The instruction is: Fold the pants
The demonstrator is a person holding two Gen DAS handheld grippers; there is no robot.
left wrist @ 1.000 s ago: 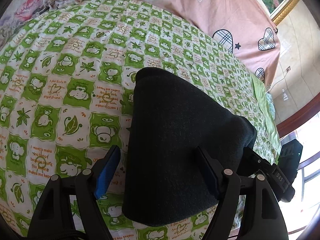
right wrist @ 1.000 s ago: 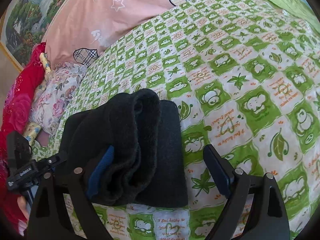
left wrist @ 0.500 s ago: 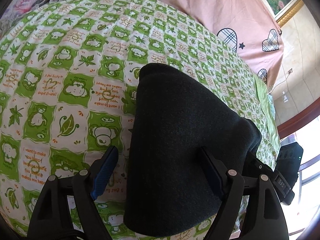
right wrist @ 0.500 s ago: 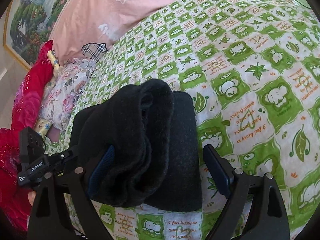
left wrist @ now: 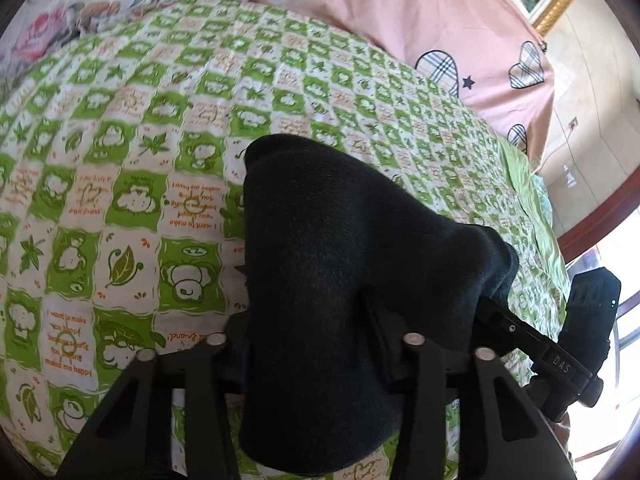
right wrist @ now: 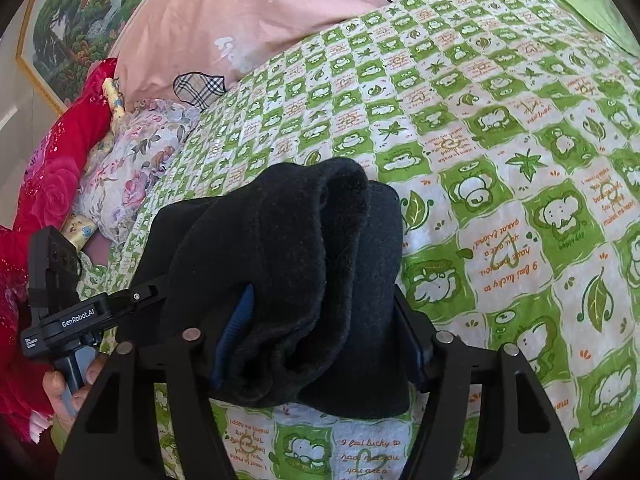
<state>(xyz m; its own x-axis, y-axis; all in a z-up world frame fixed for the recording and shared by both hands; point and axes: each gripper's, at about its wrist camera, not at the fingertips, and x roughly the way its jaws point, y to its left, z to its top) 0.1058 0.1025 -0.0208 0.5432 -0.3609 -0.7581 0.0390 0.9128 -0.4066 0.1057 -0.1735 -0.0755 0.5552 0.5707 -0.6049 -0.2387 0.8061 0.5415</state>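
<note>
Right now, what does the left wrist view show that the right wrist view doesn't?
Only the left wrist view: the smooth top face of the black pants, the left gripper and the wall.
Only the right wrist view: the pants' stacked fold edges, a red quilt, a framed painting.
Both: jaws closing in on the pants, green checked sheet, pink bedding.

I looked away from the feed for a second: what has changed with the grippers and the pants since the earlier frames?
Both grippers have just been closing. The left gripper went from straddling the folded black pants to pinching one end. The right gripper narrowed onto the other end, its pads now against the cloth. The bundle has not moved on the green checked bedspread.
</note>
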